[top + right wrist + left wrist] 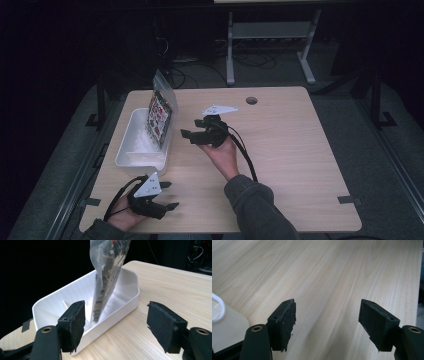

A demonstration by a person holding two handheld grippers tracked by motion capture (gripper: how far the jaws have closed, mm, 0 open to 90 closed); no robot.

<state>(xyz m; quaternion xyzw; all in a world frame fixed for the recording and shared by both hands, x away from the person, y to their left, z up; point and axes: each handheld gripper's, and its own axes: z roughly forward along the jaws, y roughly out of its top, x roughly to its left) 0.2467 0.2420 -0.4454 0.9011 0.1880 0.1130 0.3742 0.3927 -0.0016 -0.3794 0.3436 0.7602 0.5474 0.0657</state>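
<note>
High view: clear bag (161, 112) with printed contents stands on edge inside white bin (131, 150), leaning against bin's right wall, at table (300, 150) left side. Right gripper (192, 135) just right of bin, jaws wide, nothing held. Left gripper (167, 195) near front edge, below bin, jaws wide, empty.

Left gripper view: jaws spread over bare table; bin corner (219, 307) at left.

Right gripper view: jaws spread, empty, facing bin (125, 300); bag (107, 272) upright inside, untouched.

Dim, dark surroundings; the table (280, 135) is evenly lit from above, with soft shadows and slightly soft focus.
</note>
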